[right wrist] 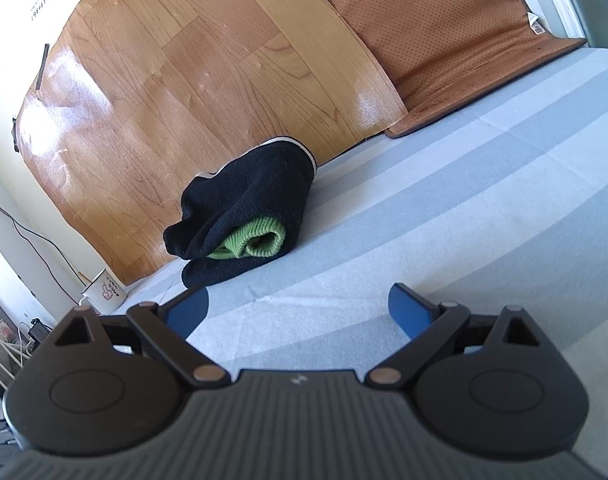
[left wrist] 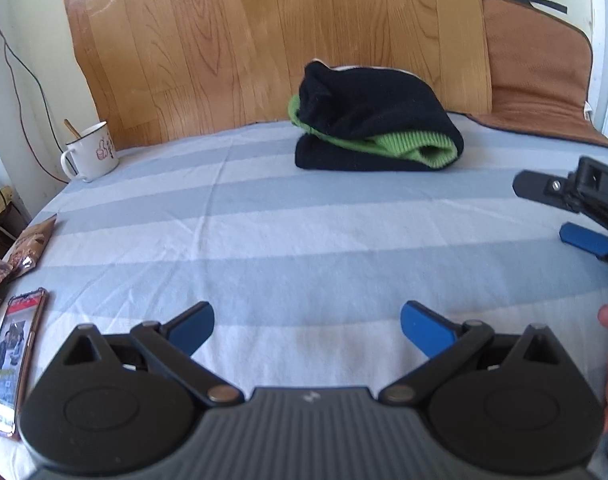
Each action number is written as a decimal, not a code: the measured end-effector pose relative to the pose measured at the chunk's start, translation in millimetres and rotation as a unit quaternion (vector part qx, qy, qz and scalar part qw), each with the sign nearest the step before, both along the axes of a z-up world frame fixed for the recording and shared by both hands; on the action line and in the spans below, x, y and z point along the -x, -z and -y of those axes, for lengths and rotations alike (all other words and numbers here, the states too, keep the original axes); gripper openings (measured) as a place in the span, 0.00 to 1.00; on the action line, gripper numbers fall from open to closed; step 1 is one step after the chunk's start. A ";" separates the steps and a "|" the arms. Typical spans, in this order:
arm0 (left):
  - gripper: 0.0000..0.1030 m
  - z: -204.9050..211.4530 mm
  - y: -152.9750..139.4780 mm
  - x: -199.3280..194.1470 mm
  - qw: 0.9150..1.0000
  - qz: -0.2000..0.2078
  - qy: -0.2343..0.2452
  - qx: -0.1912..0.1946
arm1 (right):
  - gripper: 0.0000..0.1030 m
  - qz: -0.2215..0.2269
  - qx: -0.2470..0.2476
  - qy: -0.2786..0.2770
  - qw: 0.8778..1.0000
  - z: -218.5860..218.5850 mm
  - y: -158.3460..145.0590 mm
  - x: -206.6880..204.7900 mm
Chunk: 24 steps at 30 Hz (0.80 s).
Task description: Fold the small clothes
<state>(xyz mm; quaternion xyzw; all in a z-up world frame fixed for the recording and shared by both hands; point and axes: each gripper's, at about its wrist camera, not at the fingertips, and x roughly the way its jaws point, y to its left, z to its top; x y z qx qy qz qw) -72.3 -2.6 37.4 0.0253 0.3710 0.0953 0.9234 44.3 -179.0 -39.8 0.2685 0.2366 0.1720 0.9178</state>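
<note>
Looking at the black and green sweater (left wrist: 367,128), I see it folded by the wall, far from my left gripper (left wrist: 305,330) and right gripper (right wrist: 300,312); all jaws wide apart, holding nothing.

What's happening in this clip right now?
A person holds a pair of tongs in each hand above a striped sheet. Both the left tongs and the right tongs are open and hold nothing. A black and green knit garment lies folded in a bundle near the wooden board, untouched.
</note>
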 end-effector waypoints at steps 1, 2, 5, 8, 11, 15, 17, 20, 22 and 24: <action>1.00 0.2 0.7 0.0 1.000 -0.003 0.001 0.003 | 0.95 0.000 0.000 0.000 1.000 0.0 0.0 0.0; 1.00 0.7 1.5 0.2 1.000 -0.009 0.002 0.005 | 0.95 0.000 -0.001 0.000 1.000 -0.1 0.1 -0.1; 1.00 2.6 4.6 -0.5 1.000 -0.024 0.005 0.008 | 0.95 0.000 -0.003 0.000 1.000 0.9 0.4 -0.3; 1.00 2.7 6.1 -0.2 0.999 -0.028 0.005 0.015 | 0.95 0.000 -0.005 -0.001 1.000 1.8 0.7 -0.6; 1.00 3.1 6.0 0.0 0.999 -0.031 0.008 0.020 | 0.95 -0.001 -0.006 -0.001 1.000 2.2 0.6 -0.7; 1.00 2.6 6.8 -1.5 0.999 -0.040 0.003 0.023 | 0.95 0.000 -0.006 -0.001 1.000 2.1 0.6 -0.5; 1.00 2.3 8.1 -2.6 0.999 -0.045 0.004 0.025 | 0.95 0.000 -0.006 -0.001 1.000 2.1 0.5 -0.3; 1.00 2.7 8.7 -2.1 0.999 -0.047 0.004 0.024 | 0.95 -0.001 -0.006 -0.001 1.000 2.1 0.5 -0.3; 1.00 2.4 8.6 -2.4 0.999 -0.047 0.004 0.024 | 0.95 -0.001 -0.006 -0.001 1.000 2.2 0.5 -0.2; 1.00 1.7 9.0 -3.0 0.999 -0.048 0.002 0.024 | 0.96 -0.001 -0.006 -0.001 1.000 2.2 0.5 -0.2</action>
